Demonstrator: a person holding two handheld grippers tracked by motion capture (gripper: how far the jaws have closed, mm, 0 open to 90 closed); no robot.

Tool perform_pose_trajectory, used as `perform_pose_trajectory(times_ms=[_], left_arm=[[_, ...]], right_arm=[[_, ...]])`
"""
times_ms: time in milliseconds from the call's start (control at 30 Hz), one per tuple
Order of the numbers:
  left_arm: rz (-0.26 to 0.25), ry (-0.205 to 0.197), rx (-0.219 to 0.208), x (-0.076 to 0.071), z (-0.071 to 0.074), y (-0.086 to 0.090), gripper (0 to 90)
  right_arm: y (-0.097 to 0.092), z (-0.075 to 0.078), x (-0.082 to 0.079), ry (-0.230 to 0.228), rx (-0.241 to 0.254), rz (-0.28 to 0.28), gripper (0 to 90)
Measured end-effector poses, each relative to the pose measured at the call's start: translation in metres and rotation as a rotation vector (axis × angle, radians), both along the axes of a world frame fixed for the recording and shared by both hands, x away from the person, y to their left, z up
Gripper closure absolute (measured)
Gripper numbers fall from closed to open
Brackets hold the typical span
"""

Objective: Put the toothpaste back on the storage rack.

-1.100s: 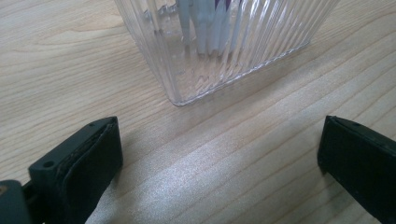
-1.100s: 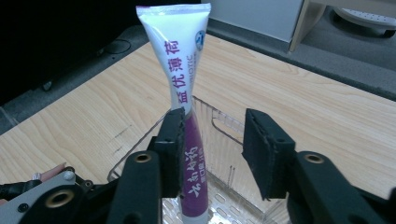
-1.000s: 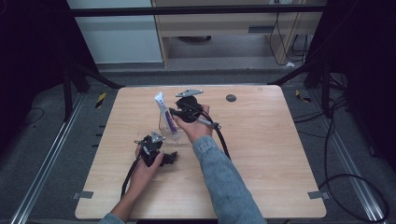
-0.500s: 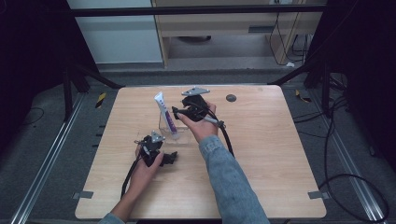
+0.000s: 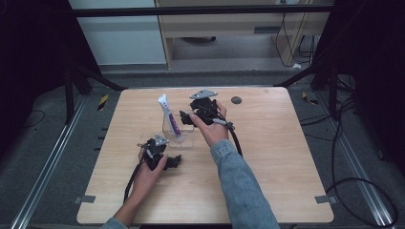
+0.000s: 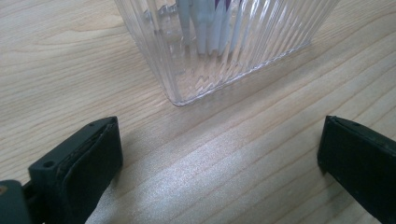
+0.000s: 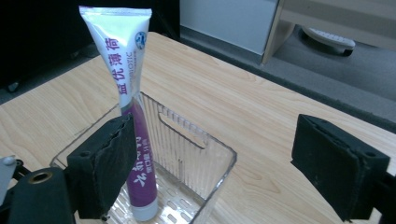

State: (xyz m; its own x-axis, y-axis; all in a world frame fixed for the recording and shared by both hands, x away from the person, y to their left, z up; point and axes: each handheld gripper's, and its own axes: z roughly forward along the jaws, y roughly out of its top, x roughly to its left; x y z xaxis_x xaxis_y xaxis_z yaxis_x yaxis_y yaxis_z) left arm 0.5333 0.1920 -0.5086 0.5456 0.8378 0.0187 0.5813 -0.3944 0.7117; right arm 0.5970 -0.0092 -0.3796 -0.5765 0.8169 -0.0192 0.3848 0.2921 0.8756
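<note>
Pale wood-grain table (image 5: pixel 267 157) sits on dark grey flooring, with metal rails at both sides and a cabinet behind. Near the table's centre I see a clear ribbed bin (image 5: pixel 177 130), upright, with a white-and-purple tube (image 5: pixel 169 116) standing inside it, cap down, leaning toward the far left.

Left gripper (image 5: pixel 174 161) lies low on the table just on my side of the bin, jaws spread wide with bare wood between them; its own view shows the bin's near corner (image 6: pixel 224 51) ahead, not touched.

Right gripper (image 5: pixel 187 117) hovers above the bin's far right edge. Jaws are released and wide apart, holding nothing; the tube (image 7: pixel 128 93) stands just beyond one pad (image 7: pixel 109 163).

A small dark disc (image 5: pixel 236 100) lies at the far edge.
</note>
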Motion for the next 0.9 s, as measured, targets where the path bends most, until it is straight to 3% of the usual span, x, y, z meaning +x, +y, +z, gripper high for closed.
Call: perform_pose_trajectory(times_ms=[900], left_arm=[[0.001, 0.001, -0.001, 0.000, 0.000, 0.000, 0.0]], right_arm=[[-0.047, -0.009, -0.008, -0.049, 0.022, -0.059, 11.2]])
